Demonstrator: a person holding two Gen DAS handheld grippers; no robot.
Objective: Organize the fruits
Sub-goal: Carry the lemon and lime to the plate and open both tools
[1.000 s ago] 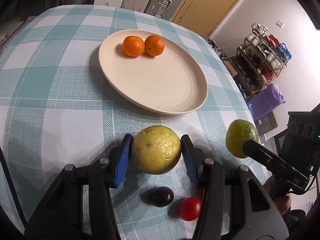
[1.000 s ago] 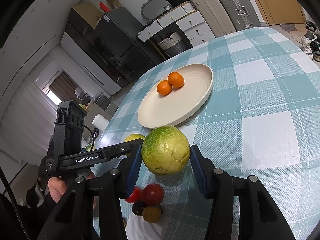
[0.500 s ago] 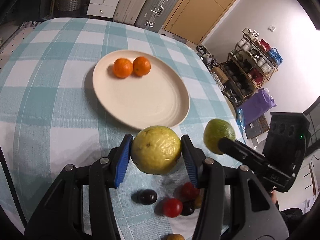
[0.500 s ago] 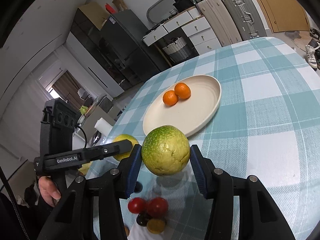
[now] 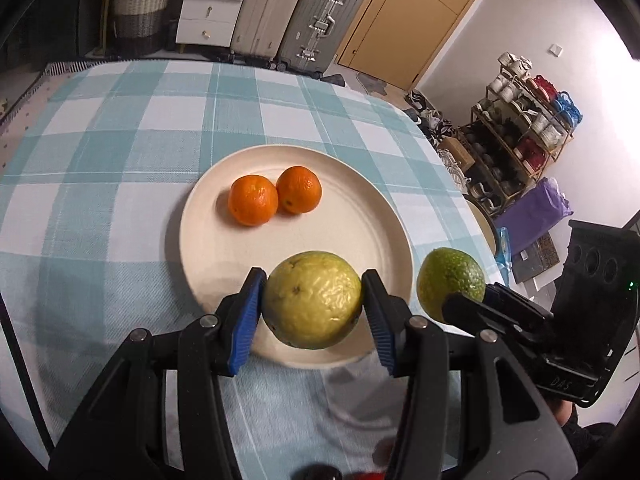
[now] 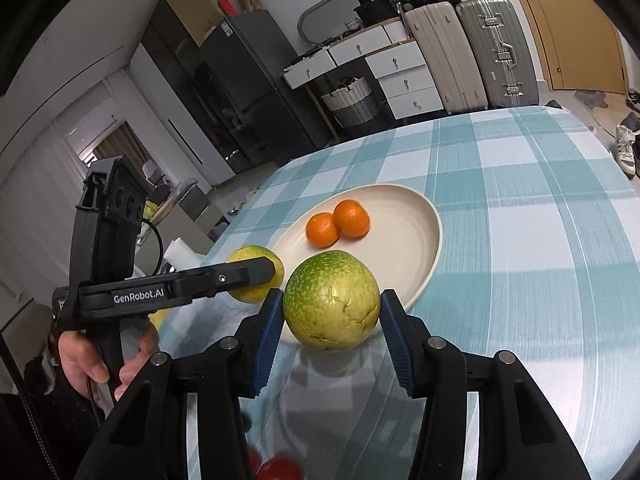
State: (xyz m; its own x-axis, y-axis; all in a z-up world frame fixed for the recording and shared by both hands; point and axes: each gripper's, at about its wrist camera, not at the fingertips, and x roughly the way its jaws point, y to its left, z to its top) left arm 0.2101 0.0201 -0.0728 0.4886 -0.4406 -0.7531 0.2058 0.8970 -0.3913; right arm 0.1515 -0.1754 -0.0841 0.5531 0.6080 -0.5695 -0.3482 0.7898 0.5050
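My left gripper [image 5: 312, 300] is shut on a yellow-green guava [image 5: 314, 300] held in the air over the near rim of the cream plate [image 5: 360, 216]. My right gripper [image 6: 332, 306] is shut on a greener guava [image 6: 332, 300], also lifted, near the plate [image 6: 404, 236]. Two small oranges [image 5: 274, 196] lie side by side on the plate's far part. In the left wrist view the green guava [image 5: 450, 280] and the right gripper's fingers [image 5: 480, 308] show at the right. In the right wrist view the left gripper's fingers [image 6: 224, 278] and yellow guava [image 6: 256, 278] show at the left.
The table wears a teal and white checked cloth [image 5: 120, 160]. Small red fruits [image 6: 276, 468] lie on it under the grippers. A hand [image 6: 92, 360] holds the left gripper's handle. Suitcases [image 5: 304, 20], drawers and a shoe rack [image 5: 520, 140] stand beyond the table's edges.
Both grippers have risen and moved forward toward the plate with their guavas. The small dark and red fruits on the cloth have slipped down to the bottom edge of both views.
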